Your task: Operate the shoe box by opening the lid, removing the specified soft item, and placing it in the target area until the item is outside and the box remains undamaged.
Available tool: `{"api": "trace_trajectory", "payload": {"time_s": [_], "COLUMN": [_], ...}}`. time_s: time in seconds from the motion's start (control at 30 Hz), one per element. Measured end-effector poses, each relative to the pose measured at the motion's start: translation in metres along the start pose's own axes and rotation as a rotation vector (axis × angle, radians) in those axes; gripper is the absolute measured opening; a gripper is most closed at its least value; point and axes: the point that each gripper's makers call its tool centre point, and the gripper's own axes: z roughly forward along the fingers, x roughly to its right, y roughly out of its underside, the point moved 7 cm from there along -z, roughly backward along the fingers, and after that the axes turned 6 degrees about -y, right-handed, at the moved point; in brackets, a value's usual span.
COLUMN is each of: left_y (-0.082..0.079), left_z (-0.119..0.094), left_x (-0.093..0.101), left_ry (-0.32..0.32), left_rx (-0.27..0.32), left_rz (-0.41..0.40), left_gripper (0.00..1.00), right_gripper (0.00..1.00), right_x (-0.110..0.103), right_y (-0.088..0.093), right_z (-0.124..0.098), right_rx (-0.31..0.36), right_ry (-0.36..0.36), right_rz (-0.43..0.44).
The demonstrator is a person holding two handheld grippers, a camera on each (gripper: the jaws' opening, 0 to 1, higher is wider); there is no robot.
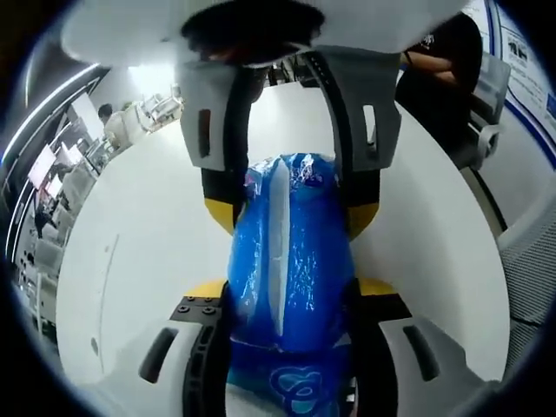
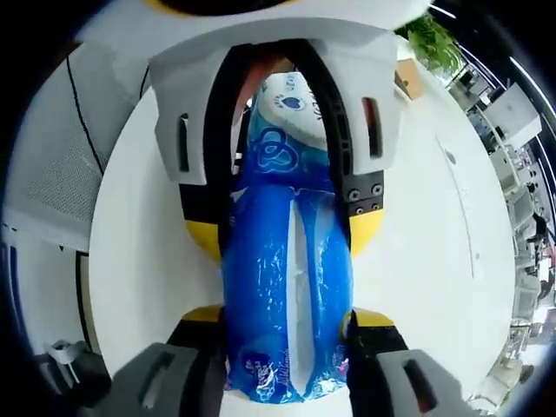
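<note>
Right now you have the blue plastic pack [image 1: 291, 252] clamped from both ends, held above the white round table [image 1: 148, 261]. In the left gripper view your left gripper [image 1: 291, 295] has its yellow-tipped jaws pressed against the pack's two sides, squeezing the crinkled film, and the right gripper [image 1: 291, 187] reaches in from beyond the pack, its jaws hugging the far end. In the right gripper view it mirrors: your right gripper [image 2: 287, 326] grips the near end of the pack [image 2: 287, 278], and the left gripper [image 2: 282, 226] closes on the end printed with a white pattern. A pale seam runs lengthwise down the pack. Beyond the table's far edge in the left gripper view, a person in dark clothing [image 1: 443, 69] stands.
</note>
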Motion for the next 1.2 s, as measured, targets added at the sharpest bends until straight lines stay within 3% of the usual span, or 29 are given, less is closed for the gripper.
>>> {"api": "trace_trajectory", "payload": {"time_s": [0.4,1.2], "left_y": [0.001,0.009], "left_z": [-0.004,-0.037], "left_x": [-0.002,-0.018], "left_ry": [0.002,-0.017], "left_rx": [-0.003,0.003], "left_rz": [0.012,-0.009], "left_gripper": [0.56,0.58], "right_gripper": [0.52,0.51], "right_x": [0.001,0.0], "right_y": [0.004,-0.009], "right_z": [-0.005,-0.024], "right_rx": [-0.018,-0.012], "right_ry": [0.001,0.011], "right_rz": [-0.003,0.013]}}
